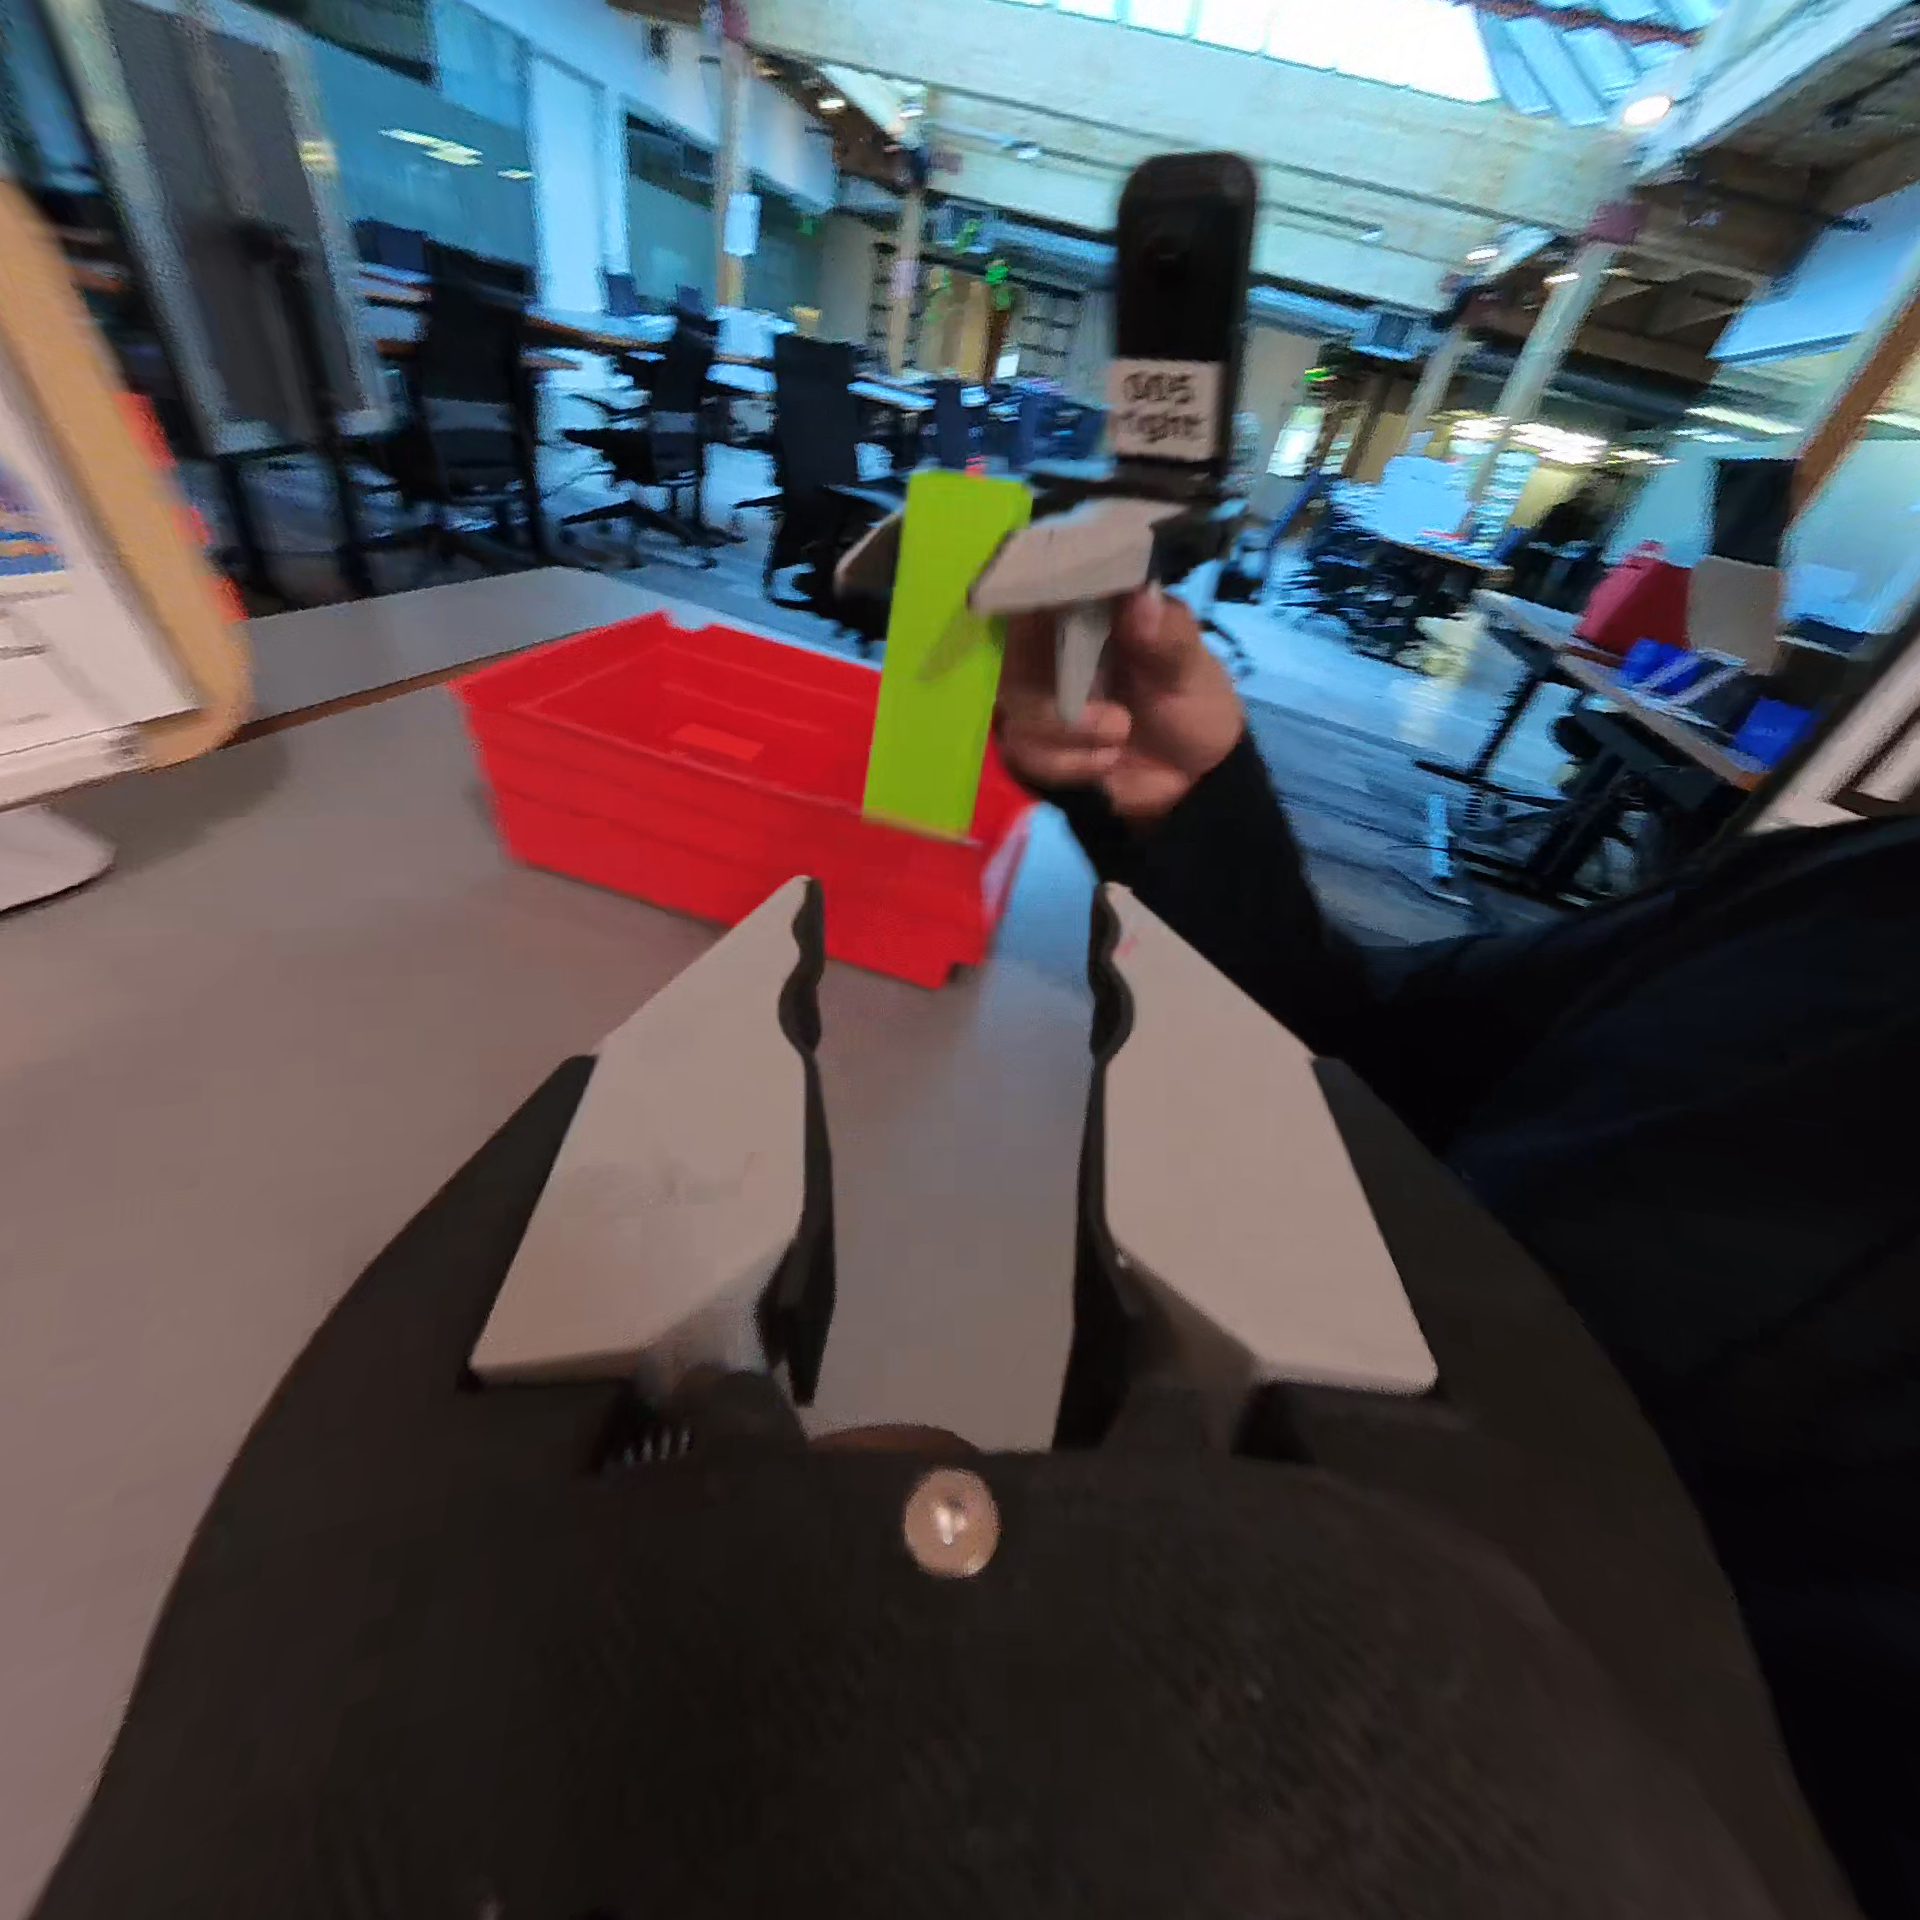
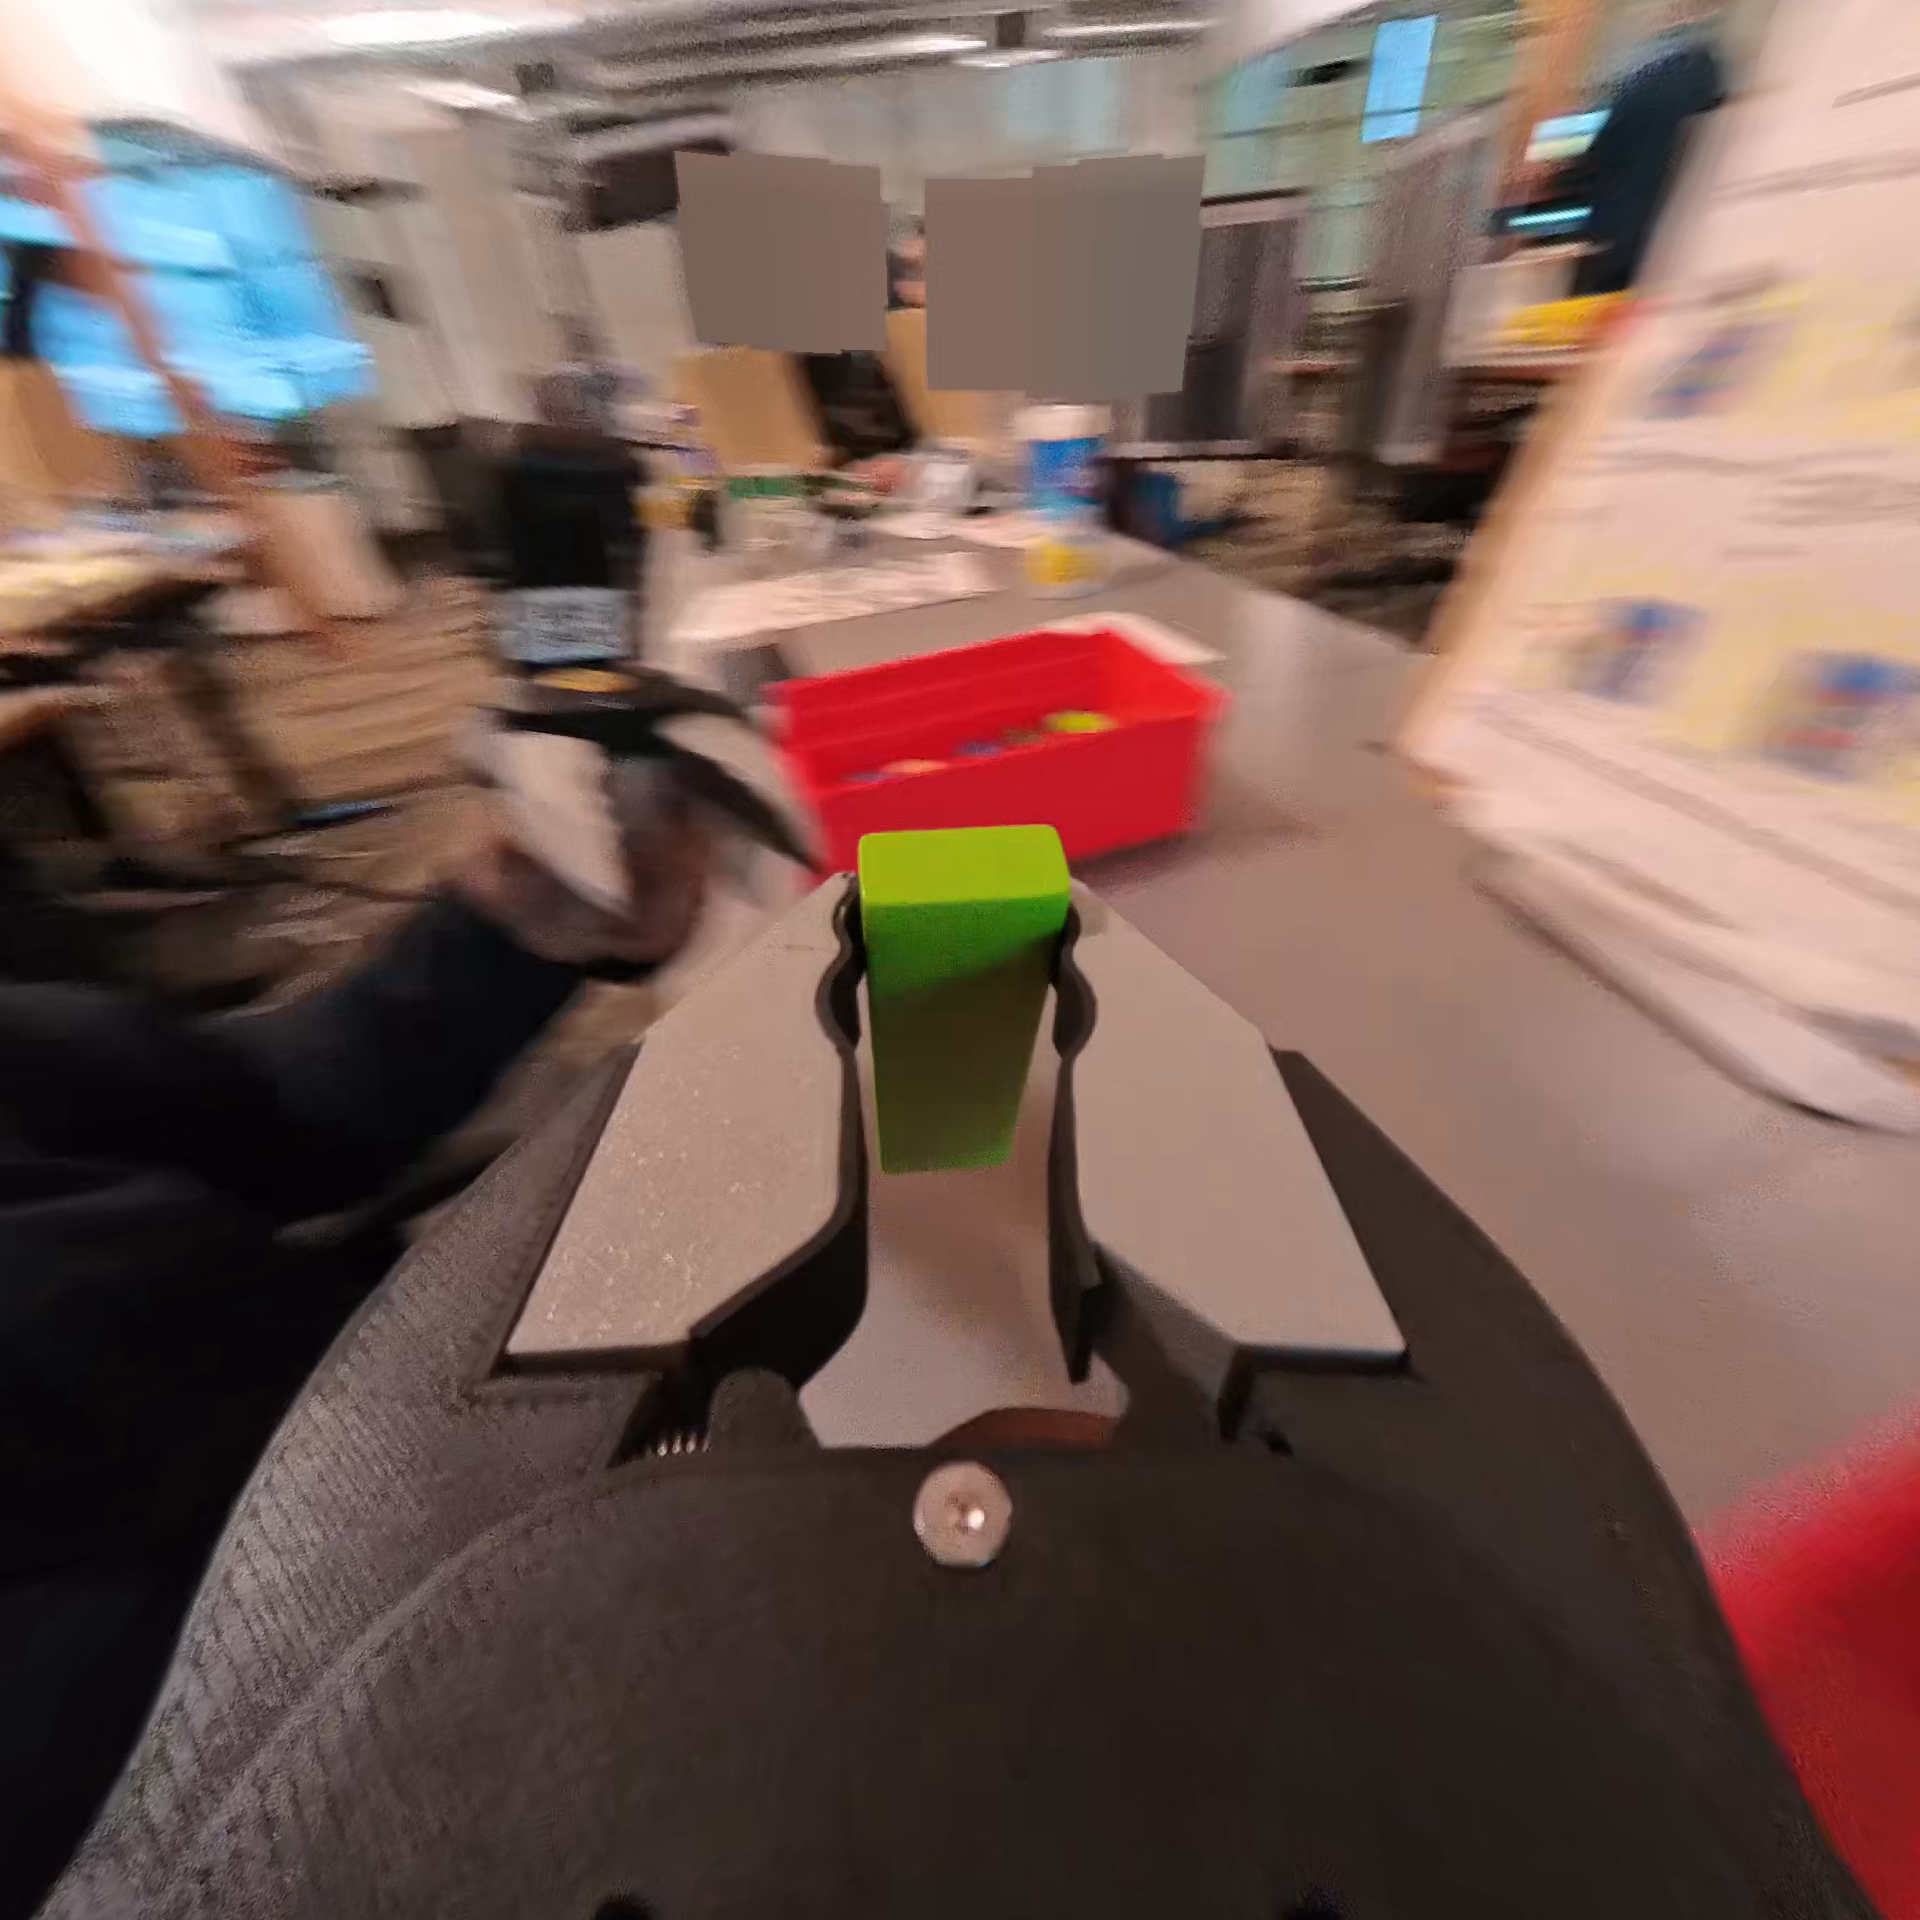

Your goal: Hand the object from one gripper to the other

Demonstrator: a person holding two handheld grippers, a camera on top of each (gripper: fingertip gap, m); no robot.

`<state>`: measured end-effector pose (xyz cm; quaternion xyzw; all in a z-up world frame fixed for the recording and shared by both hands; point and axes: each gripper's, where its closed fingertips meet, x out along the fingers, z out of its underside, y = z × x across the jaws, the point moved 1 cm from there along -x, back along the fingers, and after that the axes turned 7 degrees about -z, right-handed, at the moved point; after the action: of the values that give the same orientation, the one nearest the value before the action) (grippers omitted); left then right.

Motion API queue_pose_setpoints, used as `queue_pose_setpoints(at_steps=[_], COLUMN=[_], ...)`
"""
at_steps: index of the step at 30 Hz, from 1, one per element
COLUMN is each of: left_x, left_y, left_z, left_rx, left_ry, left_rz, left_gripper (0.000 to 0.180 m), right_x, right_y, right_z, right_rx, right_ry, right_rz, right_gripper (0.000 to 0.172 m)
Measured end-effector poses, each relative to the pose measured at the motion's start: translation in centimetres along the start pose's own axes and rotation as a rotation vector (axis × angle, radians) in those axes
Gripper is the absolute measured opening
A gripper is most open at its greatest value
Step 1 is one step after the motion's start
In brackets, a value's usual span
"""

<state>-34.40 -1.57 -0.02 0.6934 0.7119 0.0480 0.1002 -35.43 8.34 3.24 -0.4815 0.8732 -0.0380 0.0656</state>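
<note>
Seemingly the handover is done: the green block is clamped by the right hand-held gripper; beside the red bin, the left hand-held gripper is spread open, empty.

I can make out writing in a few places, none of which I give here. A white label with dark handwriting sits on the black camera atop my right gripper. A poster at my left edge carries print too blurred to read, and so do the boards in my right wrist view
</note>
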Motion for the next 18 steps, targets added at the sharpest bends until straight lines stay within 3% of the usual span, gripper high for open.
queue_pose_setpoints(at_steps=[3,5,8,11,15,18], left_x=[-4.4,-7.4,-10.7,-14.3,-21.0,-25.4], left_y=[-4.0,-6.1,-8.0,-11.6,-17.9,-22.6], left_z=[-0.6,-1.1,-1.3,0.6,3.8,6.0], left_rx=[-0.014,-0.036,-0.045,-0.028,-0.074,-0.161], left_ry=[-0.039,-0.020,0.015,-0.080,-0.286,-0.424], left_rz=[-0.200,-0.304,-0.391,-0.600,-0.891,-1.023], left_gripper=[0.047,0.047,0.046,0.046,0.046,0.046], right_x=[-8.2,-12.7,-14.9,-15.1,-13.7,-13.3], right_y=[10.3,16.0,21.1,24.6,27.3,28.5], right_z=[0.6,3.3,9.3,14.9,18.4,20.1], right_rx=[-0.027,0.085,0.223,0.280,0.367,0.384], right_ry=[-0.167,-0.334,-0.608,-0.834,-0.906,-0.969], right_rz=[0.480,0.665,0.744,0.791,0.783,0.784], right_gripper=[0.032,0.032,0.032,0.032,0.033,0.032])
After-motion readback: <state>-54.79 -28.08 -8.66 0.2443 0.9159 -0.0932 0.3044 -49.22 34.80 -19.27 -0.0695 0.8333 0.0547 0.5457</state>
